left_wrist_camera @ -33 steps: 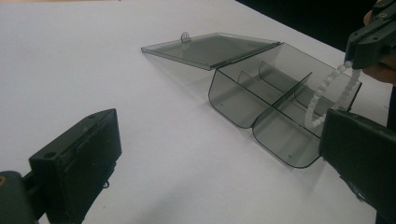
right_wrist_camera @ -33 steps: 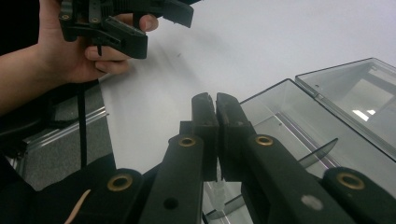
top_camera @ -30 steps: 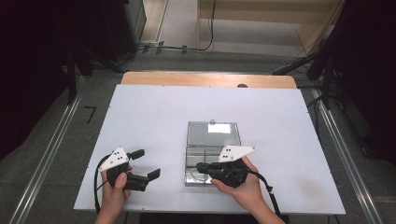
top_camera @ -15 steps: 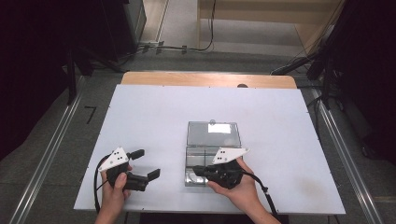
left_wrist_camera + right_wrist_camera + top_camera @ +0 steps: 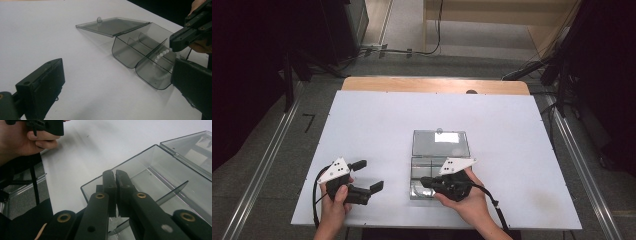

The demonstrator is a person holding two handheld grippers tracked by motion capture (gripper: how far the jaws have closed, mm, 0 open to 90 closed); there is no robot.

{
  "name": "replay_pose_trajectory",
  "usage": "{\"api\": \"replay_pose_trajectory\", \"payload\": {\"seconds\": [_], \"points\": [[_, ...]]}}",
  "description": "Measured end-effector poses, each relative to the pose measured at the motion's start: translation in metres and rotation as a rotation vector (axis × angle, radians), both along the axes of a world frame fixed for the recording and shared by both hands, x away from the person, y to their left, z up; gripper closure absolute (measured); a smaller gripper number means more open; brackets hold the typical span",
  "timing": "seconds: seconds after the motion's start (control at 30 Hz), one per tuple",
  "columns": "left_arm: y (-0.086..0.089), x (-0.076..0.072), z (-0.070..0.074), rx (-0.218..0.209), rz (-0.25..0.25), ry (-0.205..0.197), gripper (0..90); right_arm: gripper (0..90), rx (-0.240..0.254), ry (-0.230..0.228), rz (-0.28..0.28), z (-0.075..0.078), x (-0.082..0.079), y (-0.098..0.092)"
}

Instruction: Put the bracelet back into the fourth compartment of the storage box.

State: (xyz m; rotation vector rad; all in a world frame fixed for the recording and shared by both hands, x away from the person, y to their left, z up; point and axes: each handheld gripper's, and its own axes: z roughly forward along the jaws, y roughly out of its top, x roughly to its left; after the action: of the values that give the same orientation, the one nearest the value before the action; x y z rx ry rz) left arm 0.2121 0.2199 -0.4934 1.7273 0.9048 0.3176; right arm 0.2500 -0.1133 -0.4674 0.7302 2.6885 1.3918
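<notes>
White table (image 5: 377, 125), dark room around it. Smoky box (image 5: 427, 167) near the front edge, lid (image 5: 440, 142) flipped flat behind. Right gripper (image 5: 424, 181) is nearly closed, pinching a white bead string (image 5: 161, 54) that hangs into a front compartment. Left gripper (image 5: 368, 175) is open, empty, parked well left of the box. Looks like the loading step; next: lower, release, clear the dividers.
</notes>
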Motion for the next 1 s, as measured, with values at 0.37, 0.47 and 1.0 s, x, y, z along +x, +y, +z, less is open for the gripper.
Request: {"api": "replay_pose_trajectory", "payload": {"seconds": [0.37,0.47,1.0], "points": [[-0.0012,0.0002,-0.0009,0.001,-0.004,0.002,0.0,83.3,-0.007,0.009,-0.015,-0.0001,0.0025,-0.0016],[-0.001,0.0003,-0.0007,0.002,-0.005,0.002,0.0,81.4,-0.004,0.011,-0.015,0.0001,0.0028,-0.0017],[-0.0008,-0.0016,-0.0009,0.004,-0.006,0.0,0.0,45.1,0.05,0.045,0.018,0.0065,0.0068,-0.0055]]}}
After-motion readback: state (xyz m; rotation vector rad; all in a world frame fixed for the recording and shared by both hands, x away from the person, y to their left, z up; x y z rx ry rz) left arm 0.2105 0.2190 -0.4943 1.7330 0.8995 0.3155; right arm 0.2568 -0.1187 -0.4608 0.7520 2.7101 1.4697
